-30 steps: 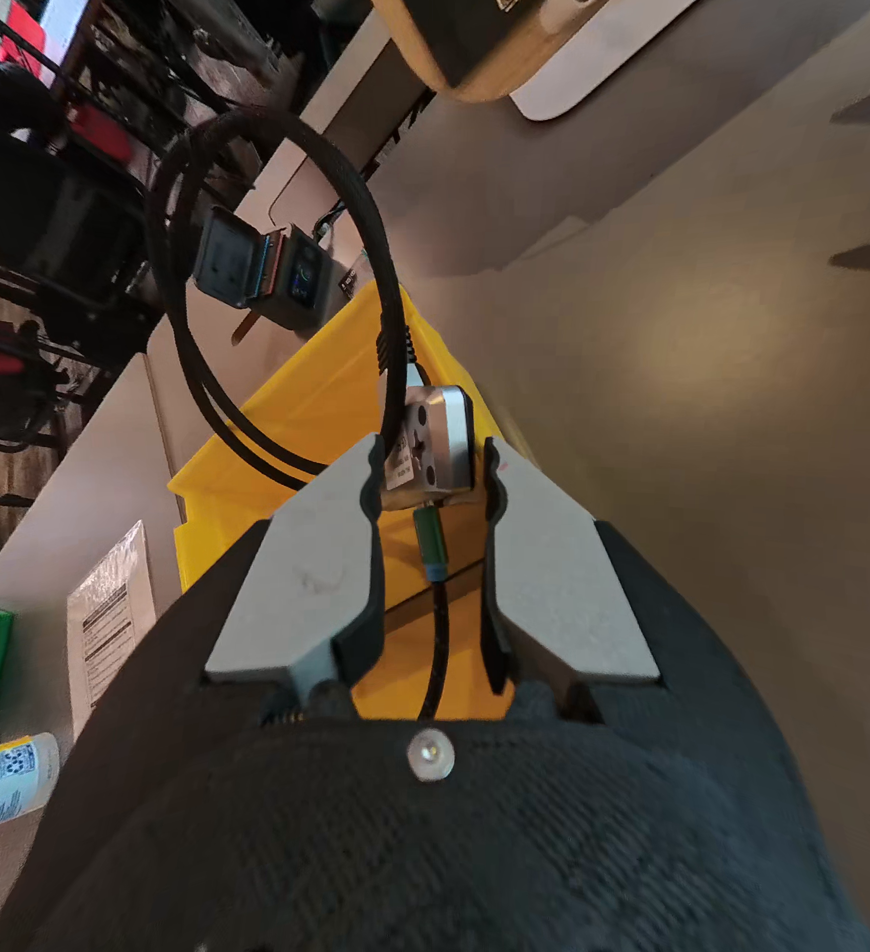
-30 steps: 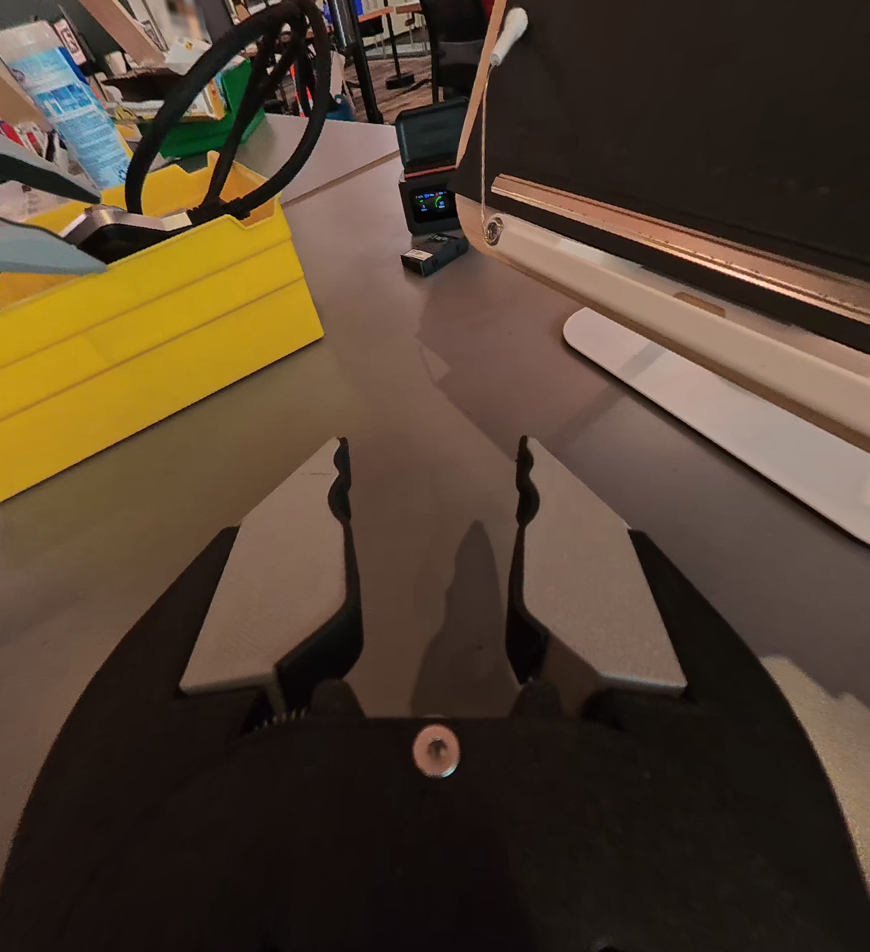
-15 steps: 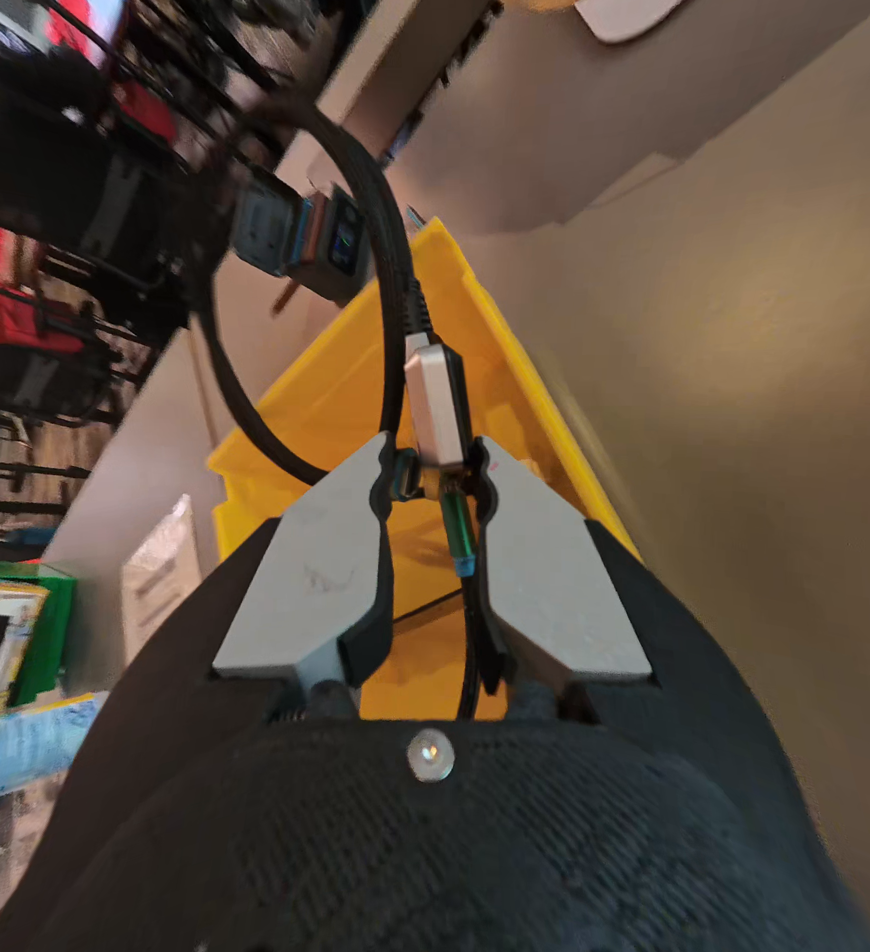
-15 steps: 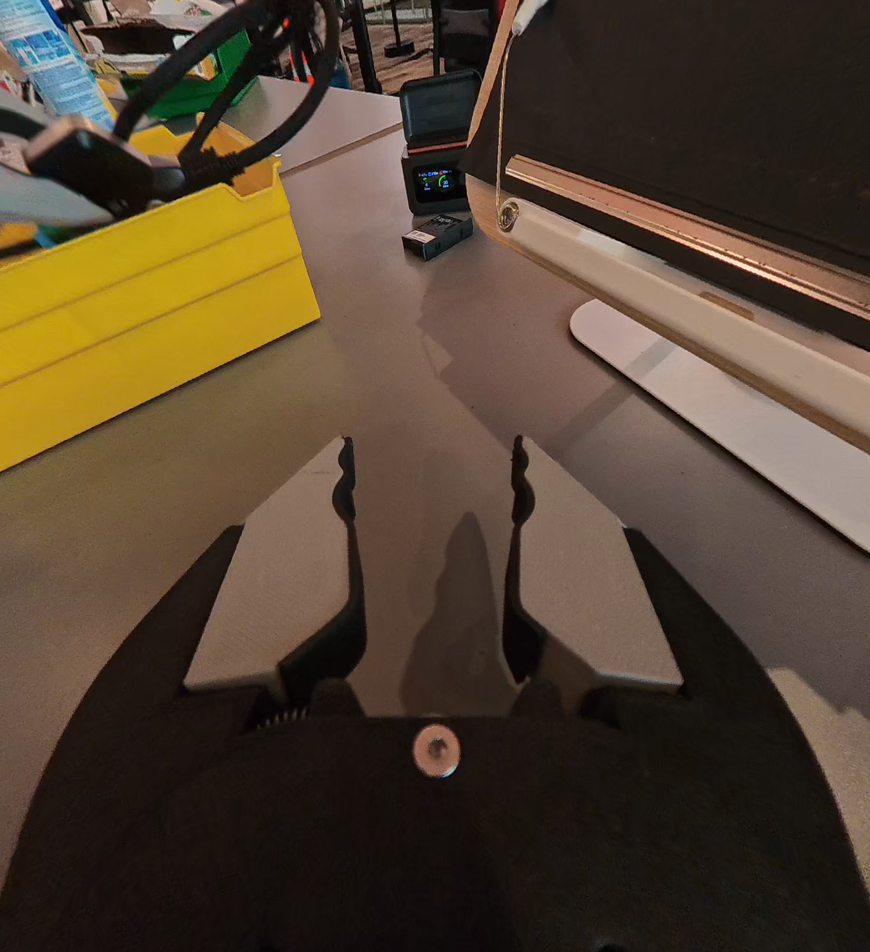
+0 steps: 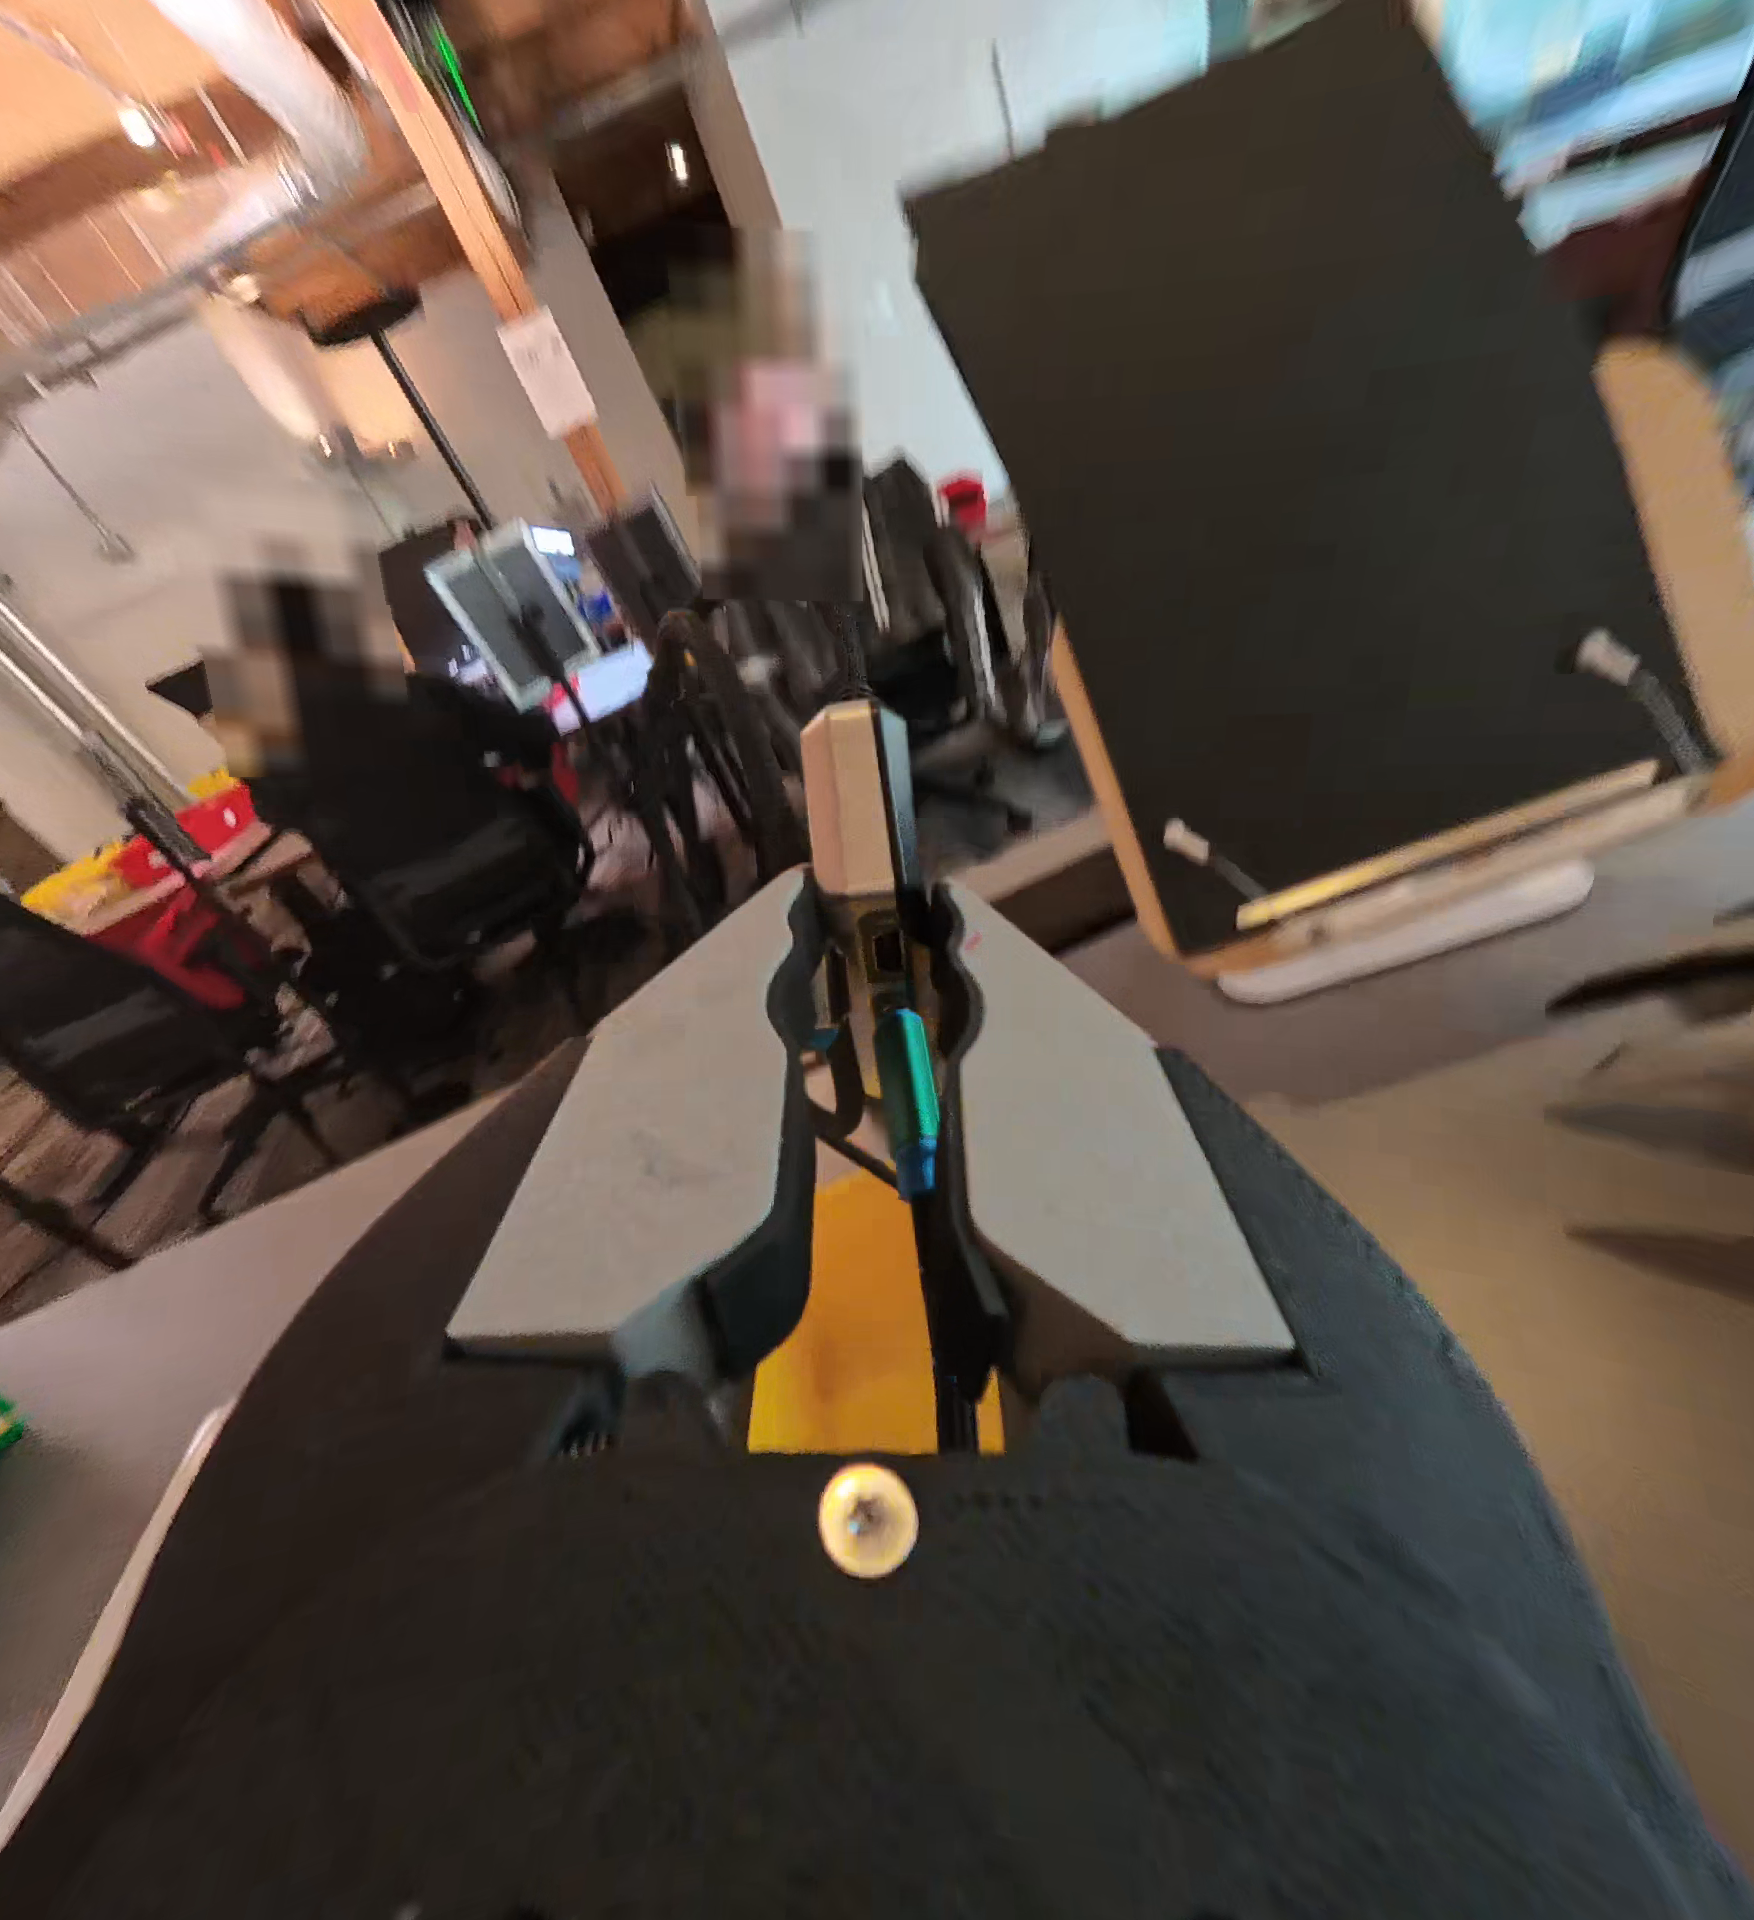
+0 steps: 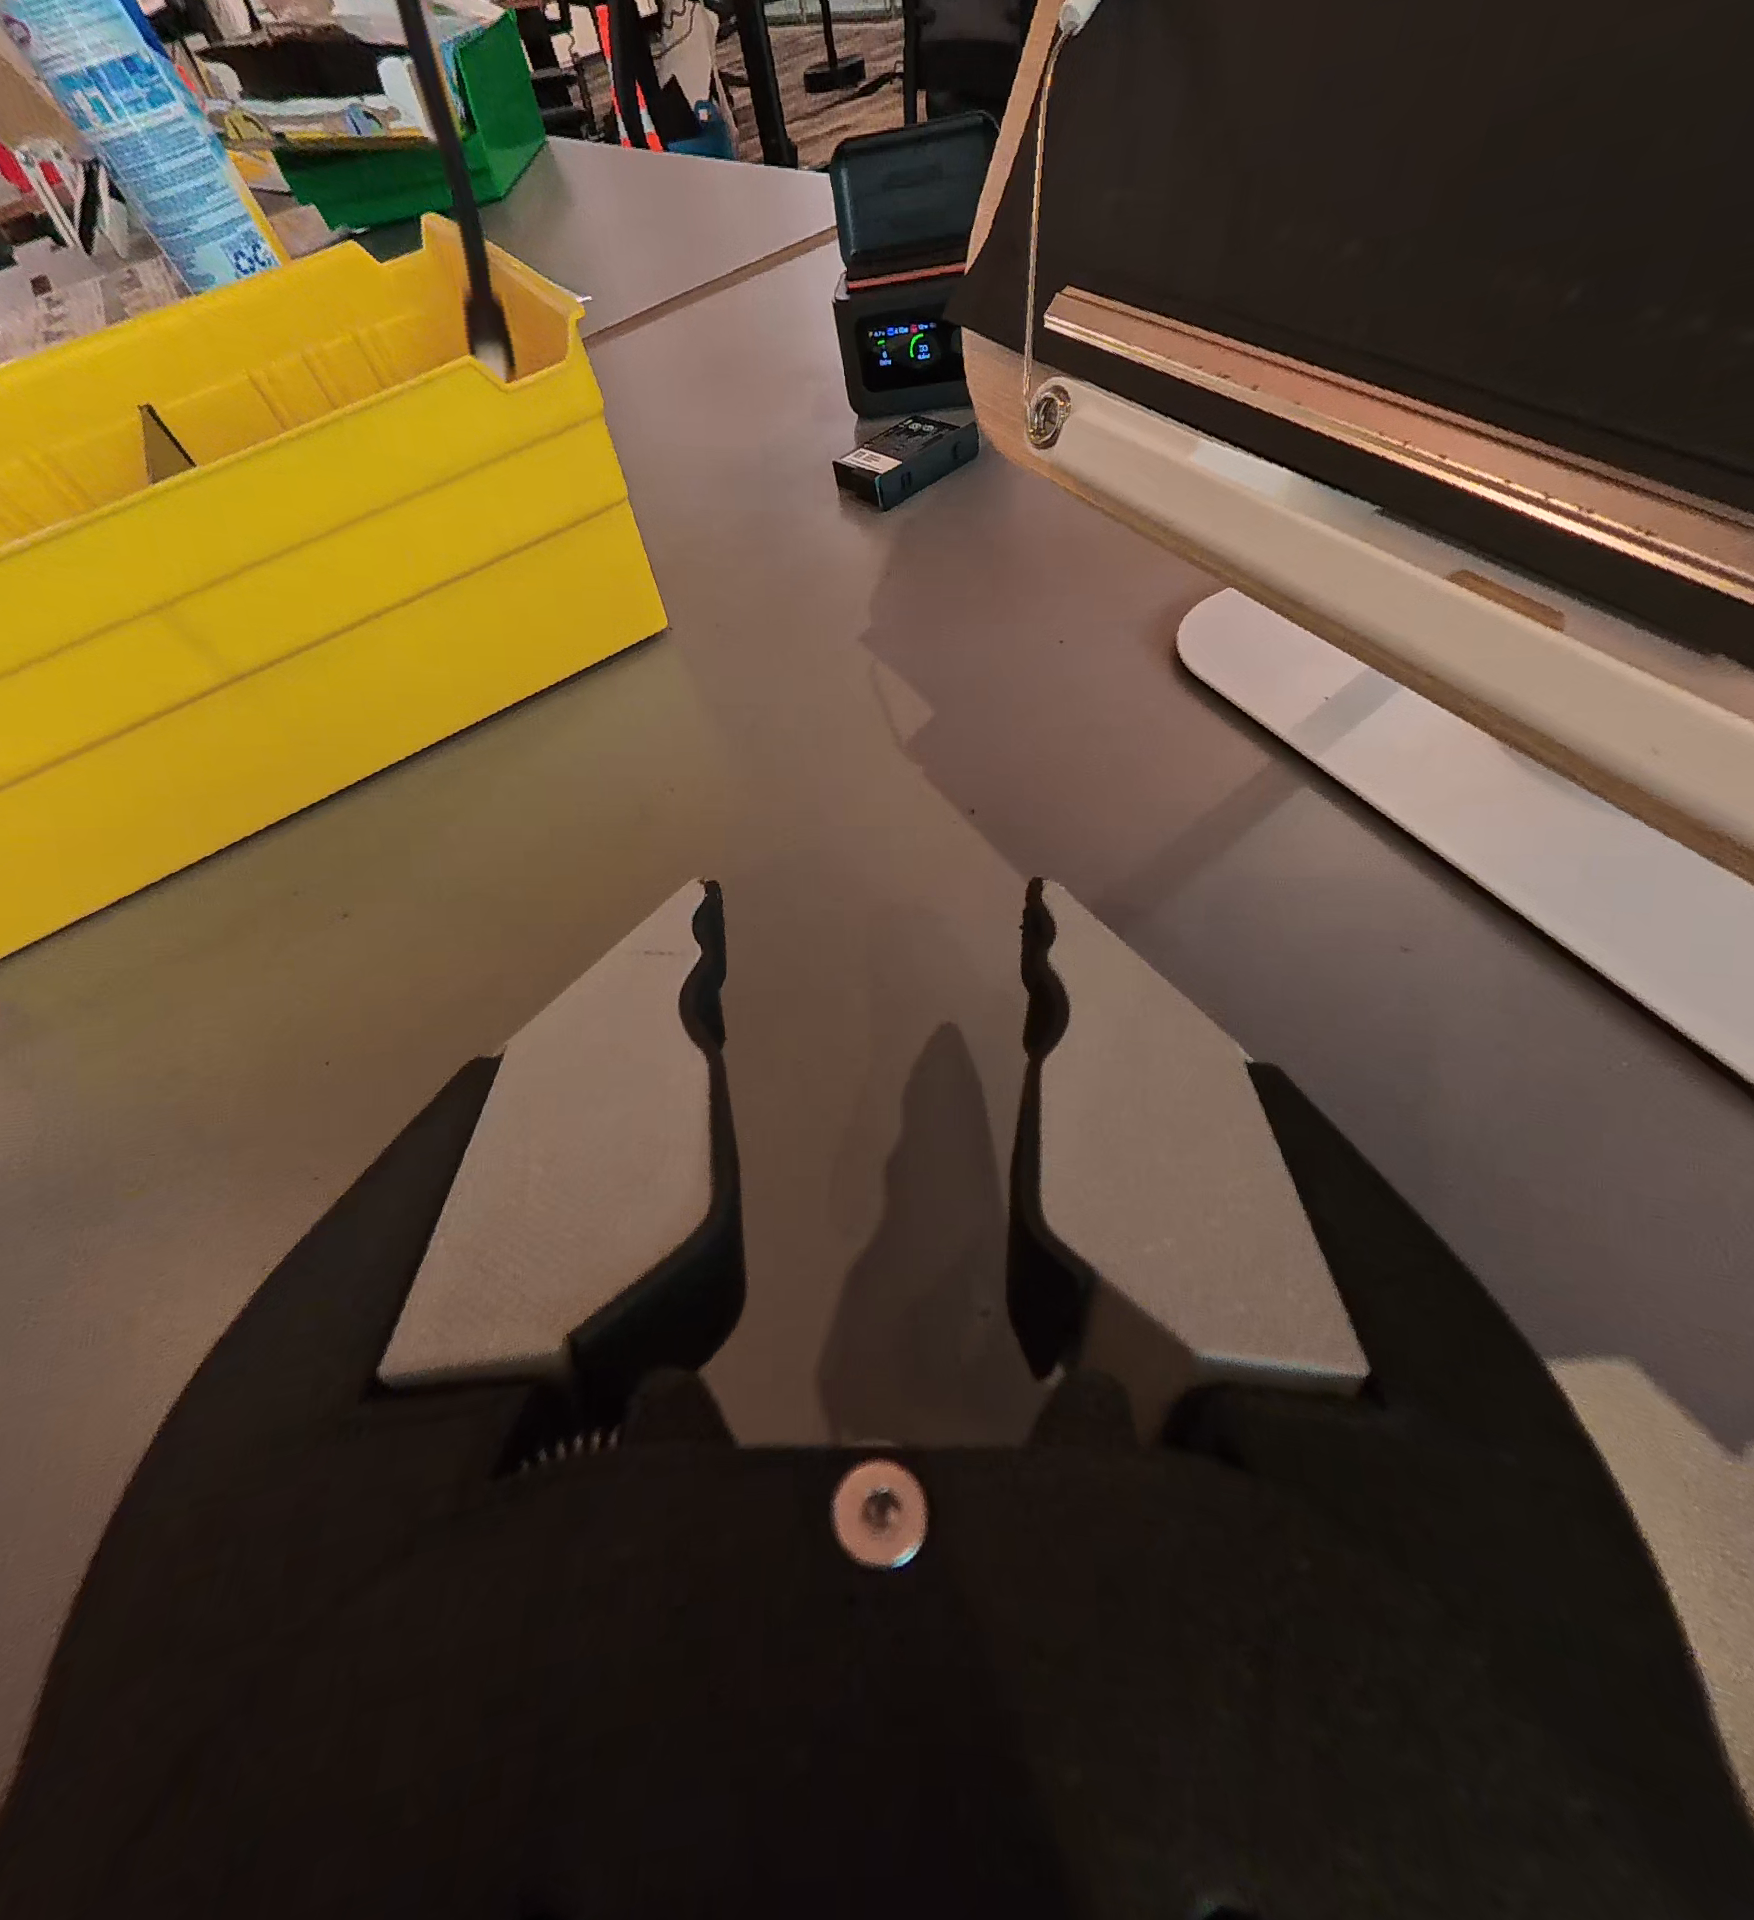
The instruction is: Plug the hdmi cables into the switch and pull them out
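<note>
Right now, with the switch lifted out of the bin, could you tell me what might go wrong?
1. The left gripper pinches only the near end of the silver metal switch; it might twist or slip.
2. A black braided cable dangles into the yellow plastic bin; its plug could snag on the wall.
3. The right gripper is open and empty, so nothing steadies the load.

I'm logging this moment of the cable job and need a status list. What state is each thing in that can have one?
left gripper: shut on the switch
switch: silver, held up off the table, green-ended cable plugged into its near end
right gripper: open, nothing in it, low over the table
yellow bin: on the table, black cable end hanging into it
charging case: lid up, screen lit
</note>
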A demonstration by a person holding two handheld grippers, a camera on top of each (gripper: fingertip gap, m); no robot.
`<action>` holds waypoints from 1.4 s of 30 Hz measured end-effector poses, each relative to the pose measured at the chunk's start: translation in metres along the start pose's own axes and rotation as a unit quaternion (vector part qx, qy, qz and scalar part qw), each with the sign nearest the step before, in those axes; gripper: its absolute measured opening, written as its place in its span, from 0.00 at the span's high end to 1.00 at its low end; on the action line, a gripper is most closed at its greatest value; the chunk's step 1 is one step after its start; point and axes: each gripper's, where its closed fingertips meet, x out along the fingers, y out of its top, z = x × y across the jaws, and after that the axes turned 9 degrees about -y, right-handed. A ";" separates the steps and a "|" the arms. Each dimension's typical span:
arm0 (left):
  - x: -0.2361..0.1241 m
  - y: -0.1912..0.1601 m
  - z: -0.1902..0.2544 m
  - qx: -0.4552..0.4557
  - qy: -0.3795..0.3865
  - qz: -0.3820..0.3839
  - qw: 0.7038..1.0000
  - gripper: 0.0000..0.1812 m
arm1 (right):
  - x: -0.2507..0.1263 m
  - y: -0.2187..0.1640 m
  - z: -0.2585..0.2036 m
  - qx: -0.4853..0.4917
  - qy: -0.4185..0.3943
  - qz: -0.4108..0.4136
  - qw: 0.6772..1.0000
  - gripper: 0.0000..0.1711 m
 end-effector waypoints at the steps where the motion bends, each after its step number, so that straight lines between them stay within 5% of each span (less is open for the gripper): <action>1: -0.008 0.021 -0.002 -0.004 -0.003 0.034 0.999 0.90 | 0.000 0.000 0.000 0.000 0.000 0.000 1.000 0.68; 5: -0.053 0.111 0.015 -0.062 -0.093 0.218 0.970 0.90 | -0.001 0.001 0.001 0.000 -0.001 0.002 1.000 0.68; 9: -0.063 0.141 0.062 -0.065 -0.186 0.270 0.942 0.91 | -0.010 0.014 -0.002 0.008 0.008 0.028 1.000 0.71; 17: 0.024 0.047 0.203 -0.164 -0.300 0.179 0.922 0.91 | -0.077 0.079 0.002 0.015 -0.016 0.208 0.978 0.74; 21: 0.061 -0.007 0.239 -0.285 -0.335 0.174 0.881 0.91 | -0.106 0.093 0.007 0.033 -0.005 0.281 0.959 0.76; 27: 0.091 -0.044 0.239 -0.445 -0.369 0.237 0.781 0.91 | -0.100 0.087 -0.011 0.044 0.079 0.245 0.965 0.72; 34: 0.096 -0.066 0.227 -0.459 -0.357 0.256 0.772 0.91 | -0.085 0.069 -0.051 0.037 0.206 0.161 0.965 0.72; 38: 0.089 -0.066 0.236 -0.457 -0.380 0.255 0.763 0.91 | -0.088 0.064 -0.076 0.072 0.307 0.138 0.939 0.87; 42: 0.073 -0.061 0.241 -0.414 -0.394 0.229 0.788 0.90 | -0.097 0.060 -0.088 0.094 0.383 0.102 0.913 0.89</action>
